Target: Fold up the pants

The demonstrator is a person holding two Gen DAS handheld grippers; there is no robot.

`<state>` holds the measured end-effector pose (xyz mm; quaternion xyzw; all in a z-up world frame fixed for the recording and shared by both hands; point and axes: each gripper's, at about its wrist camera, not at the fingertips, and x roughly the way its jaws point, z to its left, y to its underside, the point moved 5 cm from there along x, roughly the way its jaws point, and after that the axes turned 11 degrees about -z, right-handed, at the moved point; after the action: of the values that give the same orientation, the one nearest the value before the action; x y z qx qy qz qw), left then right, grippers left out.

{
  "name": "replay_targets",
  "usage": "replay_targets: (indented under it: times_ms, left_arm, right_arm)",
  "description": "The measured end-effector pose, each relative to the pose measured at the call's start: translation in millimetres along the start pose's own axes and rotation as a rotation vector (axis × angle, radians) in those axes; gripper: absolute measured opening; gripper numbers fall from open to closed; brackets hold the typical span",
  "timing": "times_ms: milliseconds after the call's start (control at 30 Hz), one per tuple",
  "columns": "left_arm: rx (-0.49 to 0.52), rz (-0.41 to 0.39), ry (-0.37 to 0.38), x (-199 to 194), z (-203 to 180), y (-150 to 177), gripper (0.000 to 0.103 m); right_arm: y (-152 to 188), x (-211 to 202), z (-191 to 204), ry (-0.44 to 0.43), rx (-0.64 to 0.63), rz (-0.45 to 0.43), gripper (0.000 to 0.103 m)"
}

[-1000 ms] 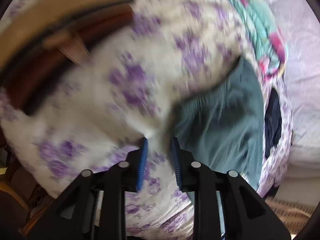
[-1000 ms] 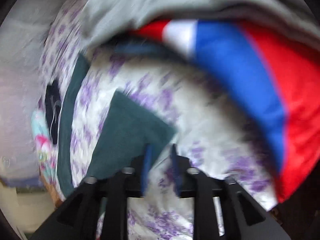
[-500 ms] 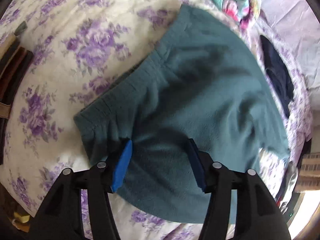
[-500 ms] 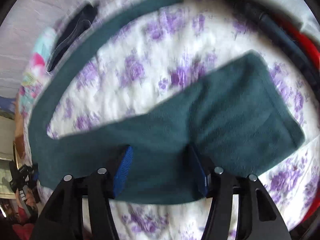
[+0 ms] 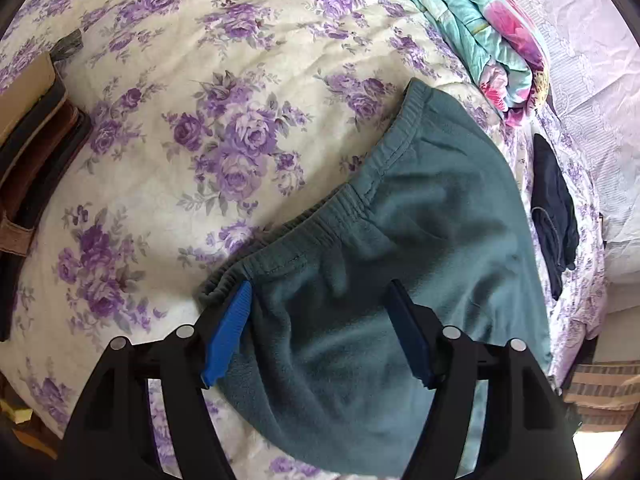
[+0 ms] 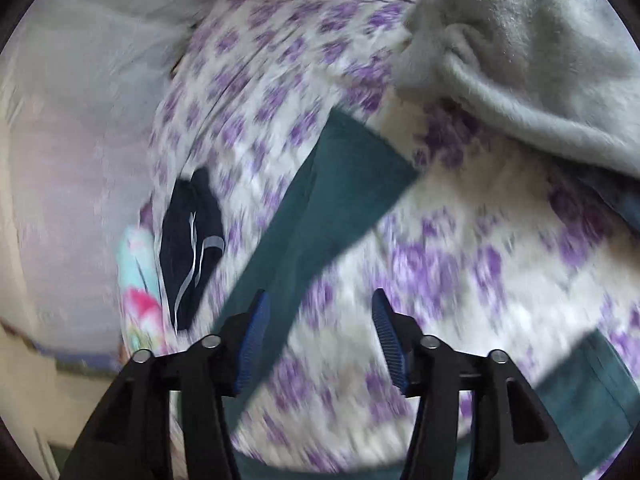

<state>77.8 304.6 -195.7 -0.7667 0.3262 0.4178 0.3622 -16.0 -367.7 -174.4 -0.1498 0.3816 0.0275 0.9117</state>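
Dark teal fleece pants lie on a purple-flowered bedspread. In the left wrist view the elastic waistband runs diagonally. My left gripper is open, hovering over the waist end, its left finger near the waistband corner. In the blurred right wrist view one pant leg stretches away and the other leg's end shows at lower right. My right gripper is open and empty over the bedspread between the legs.
A folded teal and pink floral quilt and a dark navy garment lie at the far side. Brown and tan items sit at the left. A grey fleece blanket is piled at upper right in the right wrist view.
Both grippers opened from nearly shut a second ago. The left has drawn back toward the waistband corner. The right has swung off the near leg toward the far leg.
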Motion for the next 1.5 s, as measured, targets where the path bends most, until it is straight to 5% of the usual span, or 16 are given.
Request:
replay_targets:
  times_ms: [233,300,367,500,633,733,833,967,1033,1300,1367,1433,1500]
  left_arm:
    - [0.063,0.0,-0.044,13.5,-19.5,0.0,0.089]
    - [0.061,0.003,-0.062,15.9,-21.4,-0.4,0.094]
    - [0.074,0.011,-0.099,20.3,-29.5,1.8,0.095]
    - [0.091,0.034,-0.12,21.9,-33.5,1.3,0.096]
    - [0.04,0.064,-0.072,15.2,-24.8,-3.8,0.096]
    - [0.003,0.078,-0.04,6.9,-17.6,-16.1,0.095]
    - [0.005,0.019,-0.049,-7.9,-12.0,-42.8,0.095]
    - [0.02,-0.04,-0.07,-10.8,-12.5,-86.4,0.094]
    - [0.037,-0.06,-0.059,-2.7,-21.5,-107.7,0.087]
    - [0.151,0.059,0.0,73.1,-73.5,-127.5,0.049]
    - [0.199,0.03,-0.009,77.2,-79.4,-125.8,0.046]
    - [0.275,-0.002,0.005,79.0,-88.5,-123.3,0.026]
    - [0.315,-0.019,0.011,79.3,-92.4,-121.2,0.023]
  right_arm:
    - [-16.8,32.6,-21.1,0.022,0.141,-0.01,0.046]
    - [-18.9,36.9,-20.3,0.006,0.109,-0.012,0.035]
    - [-22.8,33.2,-19.3,0.006,0.052,-0.028,0.007]
    - [-34.3,9.0,-26.5,0.007,-0.006,-0.067,0.007]
    - [-31.8,8.4,-53.1,0.114,-0.112,0.027,0.007]
    - [-35.4,-8.4,-58.9,0.06,-0.041,0.03,0.024]
    - [-42.7,-33.8,-42.0,0.114,-0.176,-0.061,0.033]
    - [-29.5,-36.7,0.3,0.085,-0.342,-0.043,0.036]
    - [-14.2,-28.1,23.5,0.056,-0.399,-0.008,0.047]
    - [53.3,15.5,98.2,-0.079,-0.532,0.156,0.047]
    - [68.3,23.6,117.5,-0.105,-0.607,0.187,0.047]
    - [83.4,32.6,140.0,-0.139,-0.717,0.225,0.047]
    - [99.5,41.0,162.0,-0.183,-0.845,0.265,0.047]
